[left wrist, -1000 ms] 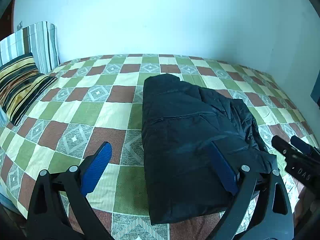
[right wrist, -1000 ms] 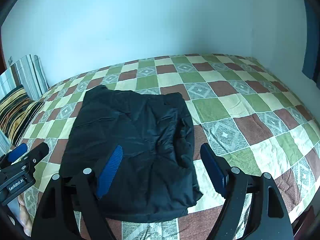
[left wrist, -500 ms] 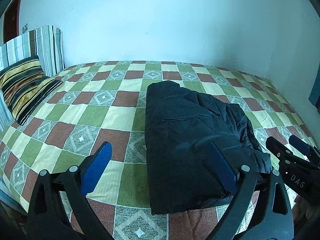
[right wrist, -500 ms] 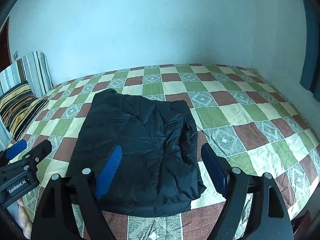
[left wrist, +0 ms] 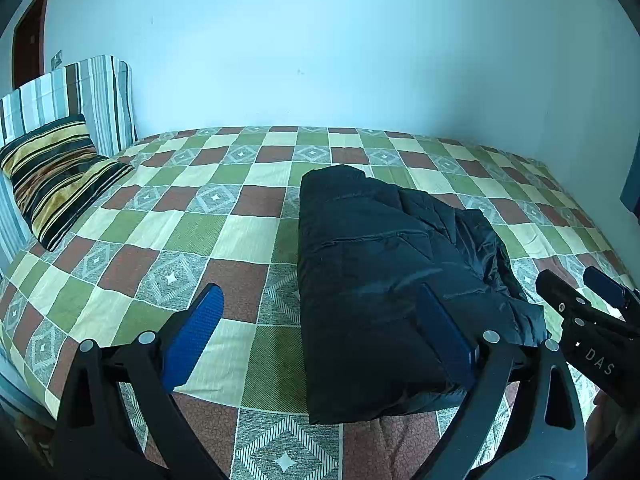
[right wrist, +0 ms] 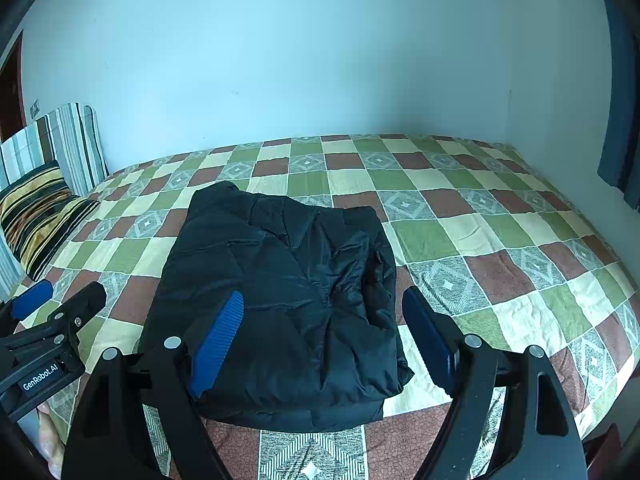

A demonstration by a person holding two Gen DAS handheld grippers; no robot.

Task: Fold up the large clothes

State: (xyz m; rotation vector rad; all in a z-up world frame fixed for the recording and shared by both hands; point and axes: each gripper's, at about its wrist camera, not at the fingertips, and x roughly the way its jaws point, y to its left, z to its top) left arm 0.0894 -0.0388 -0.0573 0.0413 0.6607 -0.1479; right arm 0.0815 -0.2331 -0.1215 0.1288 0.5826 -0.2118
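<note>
The puffy, slippery jacket (right wrist: 280,300) lies folded beyond both grippers' spread, empty fingers (right wrist: 218,336); likely light, best pinched at its near edge.

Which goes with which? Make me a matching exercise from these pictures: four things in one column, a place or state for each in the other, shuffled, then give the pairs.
Things:
1. black jacket
2. striped pillow
3. left gripper
4. checkered bedspread

Places or states:
A. propped at the head of the bed, at the left of both views
B. covering the whole bed
C. folded into a bundle near the front edge of the bed
D. jaws wide apart, holding nothing

Pairs: 1-C, 2-A, 3-D, 4-B
</note>
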